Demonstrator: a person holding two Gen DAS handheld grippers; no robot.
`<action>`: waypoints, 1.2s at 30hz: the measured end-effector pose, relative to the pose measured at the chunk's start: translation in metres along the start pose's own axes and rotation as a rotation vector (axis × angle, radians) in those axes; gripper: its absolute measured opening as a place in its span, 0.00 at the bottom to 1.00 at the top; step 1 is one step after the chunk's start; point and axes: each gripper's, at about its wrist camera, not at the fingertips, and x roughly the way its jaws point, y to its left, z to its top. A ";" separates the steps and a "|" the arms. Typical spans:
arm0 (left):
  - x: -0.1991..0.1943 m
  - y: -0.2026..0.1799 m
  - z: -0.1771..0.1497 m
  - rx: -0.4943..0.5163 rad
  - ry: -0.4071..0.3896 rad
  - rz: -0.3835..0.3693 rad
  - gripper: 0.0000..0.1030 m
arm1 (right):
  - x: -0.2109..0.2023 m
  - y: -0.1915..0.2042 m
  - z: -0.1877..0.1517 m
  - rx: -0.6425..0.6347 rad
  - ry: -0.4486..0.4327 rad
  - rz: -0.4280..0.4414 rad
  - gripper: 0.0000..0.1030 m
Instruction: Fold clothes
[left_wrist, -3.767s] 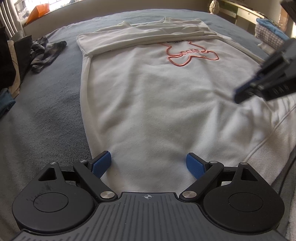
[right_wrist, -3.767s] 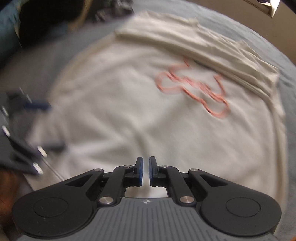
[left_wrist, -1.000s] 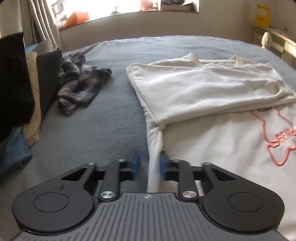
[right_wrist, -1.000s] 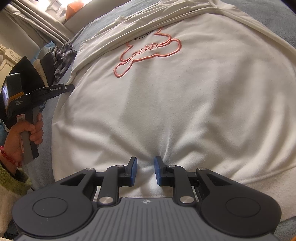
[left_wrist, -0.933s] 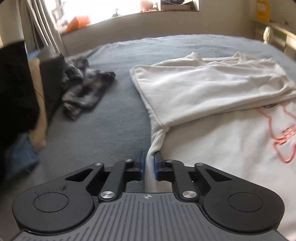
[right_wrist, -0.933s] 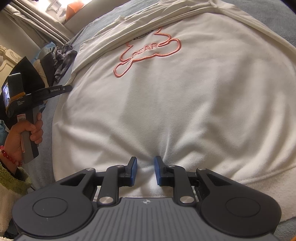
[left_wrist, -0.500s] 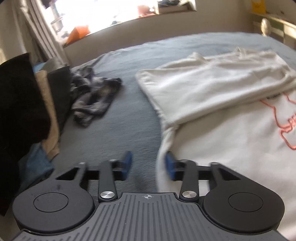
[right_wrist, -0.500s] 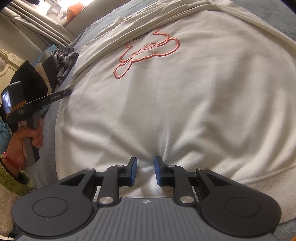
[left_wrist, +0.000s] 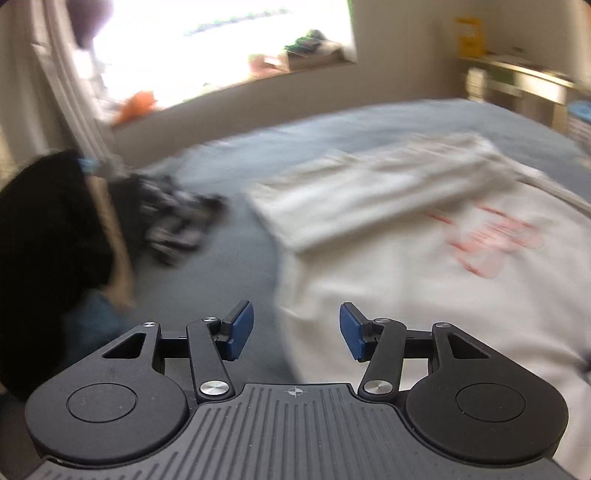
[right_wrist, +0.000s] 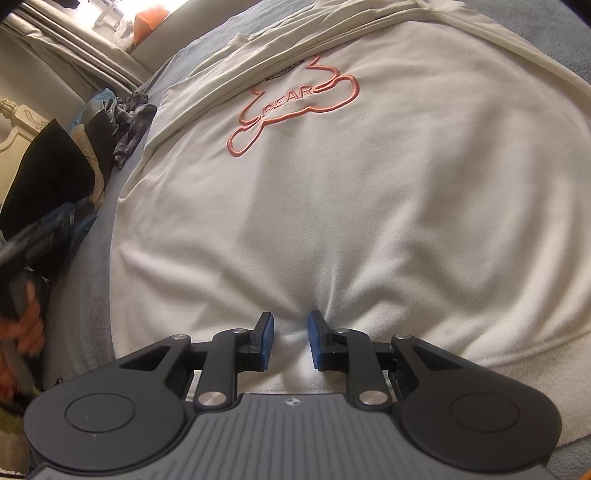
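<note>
Sweatshirt (right_wrist: 369, 206), white with an orange outline and the word "BEAR" on the chest, lay spread flat across the grey bed (left_wrist: 236, 266), its sleeves folded in across the top. The right gripper (right_wrist: 290, 341) sat at the near hem, pointing steeply down, its jaws narrow and pinching a bunch of fabric, with creases fanning out from the blue pads (right_wrist: 266, 341). The left gripper (left_wrist: 295, 330) hung above the shirt's left edge; in its blurred view the jaws were opening, about half wide, and the shirt's edge showed below the gap with neither pad pressing it. In the right view a hand (right_wrist: 26, 328) held that left tool beside the shirt, clear of the cloth. A pile of dark clothes (right_wrist: 129, 122) lay on the bed well left of the shirt.
</note>
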 end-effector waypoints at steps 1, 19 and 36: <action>-0.005 -0.008 -0.007 0.013 0.022 -0.054 0.50 | 0.000 0.000 0.000 -0.002 -0.001 -0.002 0.20; -0.024 -0.051 -0.088 0.074 0.261 -0.372 0.49 | 0.021 0.072 -0.033 -0.187 0.067 -0.032 0.23; -0.045 -0.037 -0.100 0.036 0.259 -0.385 0.50 | 0.041 0.130 -0.054 -0.394 0.088 0.019 0.24</action>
